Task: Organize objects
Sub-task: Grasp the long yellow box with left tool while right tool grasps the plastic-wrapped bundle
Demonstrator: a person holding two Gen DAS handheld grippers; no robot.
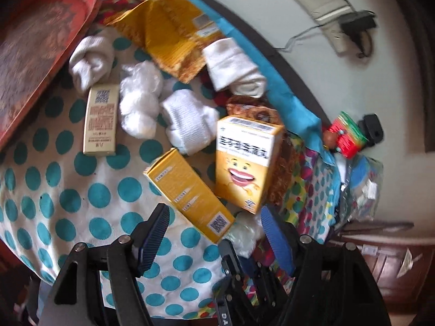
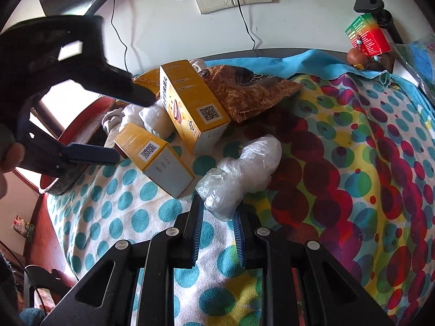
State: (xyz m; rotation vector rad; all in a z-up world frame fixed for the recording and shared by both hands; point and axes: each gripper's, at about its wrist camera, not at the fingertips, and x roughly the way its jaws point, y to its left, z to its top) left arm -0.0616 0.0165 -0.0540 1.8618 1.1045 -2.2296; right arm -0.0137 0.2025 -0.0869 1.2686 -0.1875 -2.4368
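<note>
My right gripper [image 2: 217,217] is shut on the near end of a clear plastic-wrapped bundle [image 2: 244,168], which lies on the spotted cloth [image 2: 122,217]. My left gripper [image 1: 214,228] is open, its blue pads wide apart above the corner of a small yellow box [image 1: 187,195]; nothing is pinched. It also shows in the right wrist view, where the left gripper [image 2: 134,129] hangs open over the boxes. A taller yellow box with a cartoon face [image 1: 244,163] leans behind the small one. A beige box [image 1: 100,119] lies to the left.
White rolled socks [image 1: 190,122] and another plastic bundle [image 1: 138,103] lie among the boxes. A red tray [image 1: 40,40] stands at the left, a yellow packet [image 1: 168,30] and a brown snack bag [image 2: 250,92] behind. A red-green box [image 2: 367,35] sits by the wall.
</note>
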